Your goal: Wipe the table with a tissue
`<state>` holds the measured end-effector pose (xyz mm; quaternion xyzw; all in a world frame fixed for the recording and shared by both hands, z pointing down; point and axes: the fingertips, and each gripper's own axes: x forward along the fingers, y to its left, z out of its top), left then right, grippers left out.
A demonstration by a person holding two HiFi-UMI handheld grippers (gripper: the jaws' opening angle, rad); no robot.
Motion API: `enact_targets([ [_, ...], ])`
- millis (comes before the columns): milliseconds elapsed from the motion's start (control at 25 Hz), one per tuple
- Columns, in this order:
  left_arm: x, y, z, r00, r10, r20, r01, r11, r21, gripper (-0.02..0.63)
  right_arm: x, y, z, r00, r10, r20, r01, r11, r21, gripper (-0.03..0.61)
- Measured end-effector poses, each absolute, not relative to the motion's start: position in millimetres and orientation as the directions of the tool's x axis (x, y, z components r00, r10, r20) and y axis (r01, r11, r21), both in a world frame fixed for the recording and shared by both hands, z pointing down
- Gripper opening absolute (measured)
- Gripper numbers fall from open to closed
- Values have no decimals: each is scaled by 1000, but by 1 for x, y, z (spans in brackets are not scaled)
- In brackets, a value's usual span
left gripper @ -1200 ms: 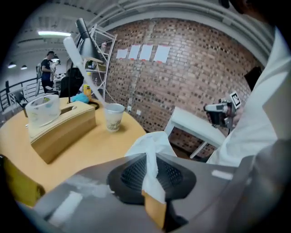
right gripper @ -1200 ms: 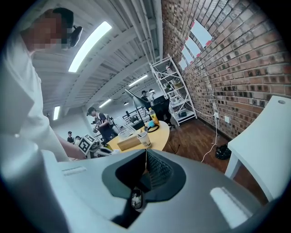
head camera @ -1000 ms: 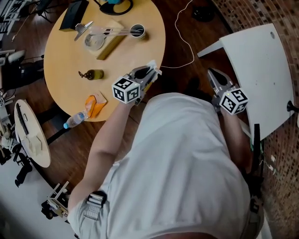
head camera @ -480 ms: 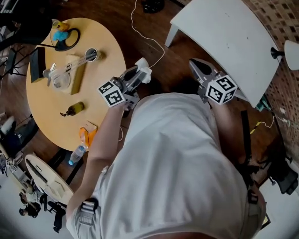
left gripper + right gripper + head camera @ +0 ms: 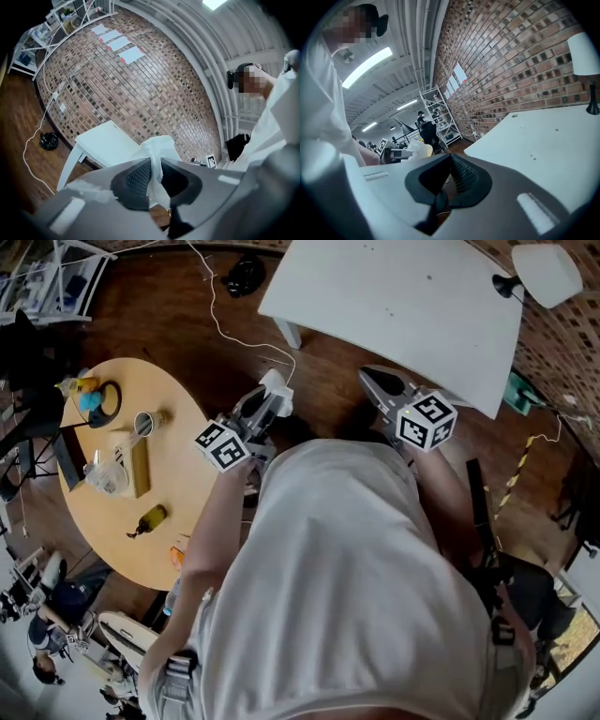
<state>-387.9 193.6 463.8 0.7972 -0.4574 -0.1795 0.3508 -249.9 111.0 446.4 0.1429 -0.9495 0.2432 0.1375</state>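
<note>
Slippage of the tissue (image 5: pixel 157 152) is judged the chief risk. It is pinched by only a narrow fold between the nearly closed jaws of the left gripper (image 5: pixel 265 401), and most of it stands loose beyond the tips. If it is pressed onto a surface and dragged, it could be pulled free or torn. The hard jaw tips could then be scraped across the top.

A second risk is posed by the lamp (image 5: pixel 544 273) at the upper right of the head view. It stands on the white table (image 5: pixel 403 306) and could be knocked by a wide sweep. The right gripper (image 5: pixel 372 378) is held with its jaws together and nothing between them, so no spare grip is offered if the tissue drops.

The tissue is seen just above the centre of the head view, slightly to the left. It is held in the air over the wooden floor, close to the near edge of the white table and touching no table. The round wooden table (image 5: pixel 178 502) lies at the left of that view. The tissue looks white, thin and crumpled into soft folds, and it rises as a ruffled peak in the middle of the left gripper view. No stain can be made out on it.
</note>
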Motion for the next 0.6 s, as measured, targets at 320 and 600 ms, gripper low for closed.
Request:
enact_targets([
  [320,-313,137,476,610,-781,134,-638,-384,667,52,-172,72,452,-895,-300,331,-427,793,-434,8],
  [600,-267,75,471,639,-754,151,-651,-426,628,54,-133,31,449,-880,-338,333,-455,803,-385,8],
])
